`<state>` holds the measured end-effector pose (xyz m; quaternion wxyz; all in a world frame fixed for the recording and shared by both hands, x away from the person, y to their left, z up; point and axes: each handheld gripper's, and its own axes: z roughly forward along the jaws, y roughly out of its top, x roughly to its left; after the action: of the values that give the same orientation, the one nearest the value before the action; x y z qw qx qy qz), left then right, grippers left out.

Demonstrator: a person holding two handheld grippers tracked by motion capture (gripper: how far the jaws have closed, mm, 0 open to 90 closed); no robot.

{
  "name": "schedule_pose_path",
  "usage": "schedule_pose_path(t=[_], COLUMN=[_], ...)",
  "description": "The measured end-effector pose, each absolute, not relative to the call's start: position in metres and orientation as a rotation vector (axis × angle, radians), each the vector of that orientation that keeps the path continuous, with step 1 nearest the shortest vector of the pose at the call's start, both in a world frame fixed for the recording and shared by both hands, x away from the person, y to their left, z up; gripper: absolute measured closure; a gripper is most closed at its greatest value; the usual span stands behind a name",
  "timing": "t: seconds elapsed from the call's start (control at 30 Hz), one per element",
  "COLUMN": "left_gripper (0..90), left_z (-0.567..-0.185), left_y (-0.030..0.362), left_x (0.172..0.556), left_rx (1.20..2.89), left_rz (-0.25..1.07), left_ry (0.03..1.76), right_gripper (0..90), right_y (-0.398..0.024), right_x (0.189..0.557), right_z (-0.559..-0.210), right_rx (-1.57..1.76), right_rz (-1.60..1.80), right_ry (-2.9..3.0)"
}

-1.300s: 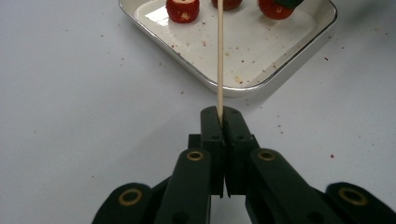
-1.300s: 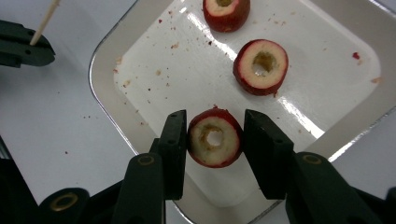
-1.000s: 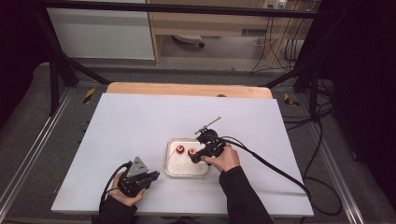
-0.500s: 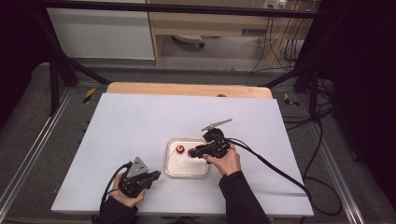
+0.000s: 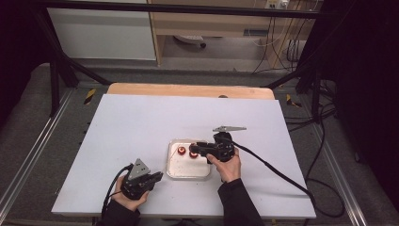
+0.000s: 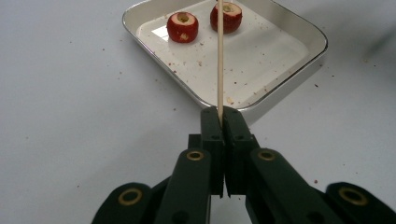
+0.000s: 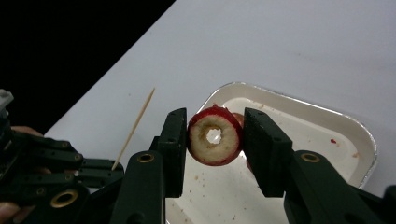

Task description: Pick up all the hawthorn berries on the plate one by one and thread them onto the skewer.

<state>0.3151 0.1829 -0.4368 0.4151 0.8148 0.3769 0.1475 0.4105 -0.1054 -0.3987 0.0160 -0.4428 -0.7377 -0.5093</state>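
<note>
1. A white table (image 5: 141,122) is seen from the high view, with a small white tray (image 5: 175,170) lying near its front middle. The tray has a shiny metal rim and rounded corners, and its floor is speckled with small red and brown crumbs.

2. The right gripper (image 7: 214,135) is clamped on a red fruit (image 7: 215,136), one black pad pressed to each side. The fruit is held above the tray's far end, raised off its floor.

3. In the right gripper view the held fruit is shown cut-face on: a dark red skin, a pale cream ring of flesh, and a round hole cored clean through the middle, with white seen through it. The skin edge is slightly ragged at the top.

4. In the high view the right gripper (image 5: 194,149) is pointed leftward over the tray, and one red fruit piece (image 5: 181,150) is seen just left of its tips.

5. The left gripper (image 6: 219,112) is clenched on a thin wooden skewer (image 6: 220,56). The stick is pinched at its lower end between the closed pads and runs straight away from them, pale and smooth.

6. In the left gripper view two cored fruits (image 6: 182,26) are seen at the tray's far end, side by side and apart; the skewer crosses in front of the right one. Whether that one is the held fruit cannot be told from this view.

7. The left gripper (image 5: 157,176) is held low over the table, left of the tray and near its front corner.
</note>
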Motion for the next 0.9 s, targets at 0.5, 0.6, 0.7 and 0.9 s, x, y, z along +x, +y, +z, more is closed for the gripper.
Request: schedule_pose_path(t=[0.5,0.6,0.7,0.9], left_gripper=[88.1,88.1,88.0,88.0], left_z=[-0.438,-0.438,-0.438,-0.435], left_y=[0.170,0.167,0.163,0.154], left_x=[0.312,0.311,0.311,0.311], left_rx=[1.971,1.954,1.934,1.927], left_rz=[0.335,0.341,0.336,0.320], left_ry=[0.958,0.974,0.991,1.018], right_gripper=[61.5,61.5,61.5,61.5], right_y=[-0.105,-0.105,-0.105,-0.105], right_x=[0.412,0.412,0.413,0.413], right_z=[-0.400,-0.399,-0.397,-0.395], right_rx=[-1.431,-1.439,-1.445,-1.440], right_rz=[-1.836,-1.889,-1.936,-2.003], right_ry=[-2.106,-2.060,-2.012,-1.967])
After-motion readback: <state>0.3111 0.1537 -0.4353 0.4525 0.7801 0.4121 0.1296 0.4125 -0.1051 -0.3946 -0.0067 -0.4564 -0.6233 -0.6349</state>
